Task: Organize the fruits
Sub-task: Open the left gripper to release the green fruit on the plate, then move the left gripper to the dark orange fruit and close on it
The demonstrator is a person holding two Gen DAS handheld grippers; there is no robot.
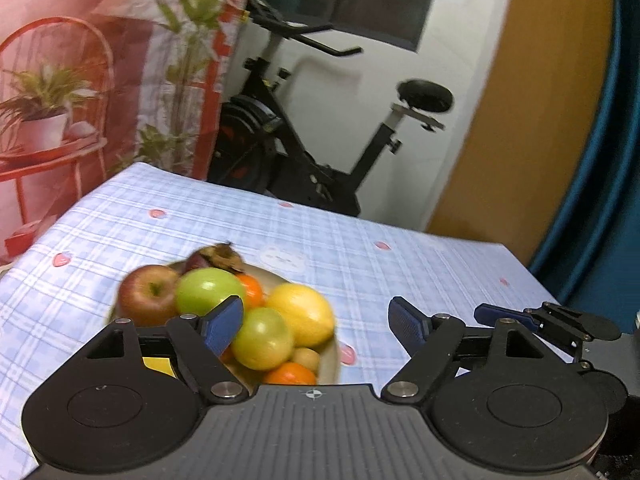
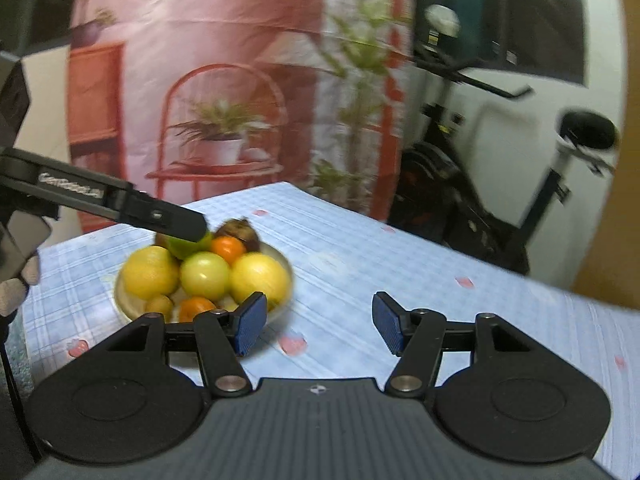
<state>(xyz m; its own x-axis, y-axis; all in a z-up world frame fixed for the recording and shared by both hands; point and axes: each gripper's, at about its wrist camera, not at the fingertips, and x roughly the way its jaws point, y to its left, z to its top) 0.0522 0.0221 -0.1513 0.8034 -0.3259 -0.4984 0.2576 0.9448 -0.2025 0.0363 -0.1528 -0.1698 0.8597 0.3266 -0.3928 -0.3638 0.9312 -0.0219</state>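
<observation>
A beige bowl (image 1: pixel 334 364) piled with fruit sits on the blue checked tablecloth (image 1: pixel 400 272). It holds a red apple (image 1: pixel 148 296), a green apple (image 1: pixel 208 290), a lemon (image 1: pixel 302 314), a pale green fruit (image 1: pixel 262 338), oranges (image 1: pixel 290 374) and a dark mangosteen (image 1: pixel 216 258). My left gripper (image 1: pixel 316 328) hovers open just above the bowl's near side, its pads touching nothing. My right gripper (image 2: pixel 319 328) stands open over bare cloth to the right of the bowl (image 2: pixel 122 300). One left finger (image 2: pixel 168 220) reaches over the far fruit in the right wrist view.
An exercise bike (image 1: pixel 280 140) stands behind the table's far edge, beside a printed pink backdrop (image 1: pixel 80 80). The cloth's right corner (image 1: pixel 504 248) ends near an orange panel and a blue curtain. A gloved hand (image 2: pixel 16 288) shows at the left of the right wrist view.
</observation>
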